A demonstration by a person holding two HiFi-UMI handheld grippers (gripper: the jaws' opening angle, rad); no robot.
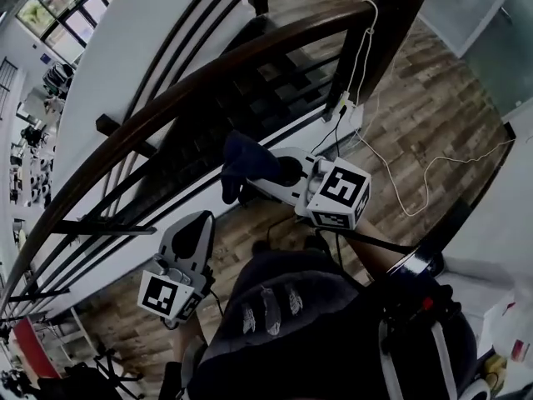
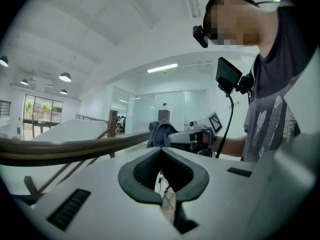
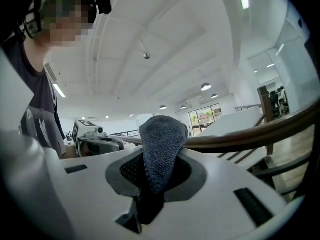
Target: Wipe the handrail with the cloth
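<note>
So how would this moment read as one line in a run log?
right gripper: shut on cloth | cloth: by handrail, contact unclear | left gripper: shut, empty

No readable text or labels.

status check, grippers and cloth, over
Left gripper shut, empty. Right gripper shut on cloth. Cloth up at handrail, contact unclear. White cable hangs down the post.
</note>
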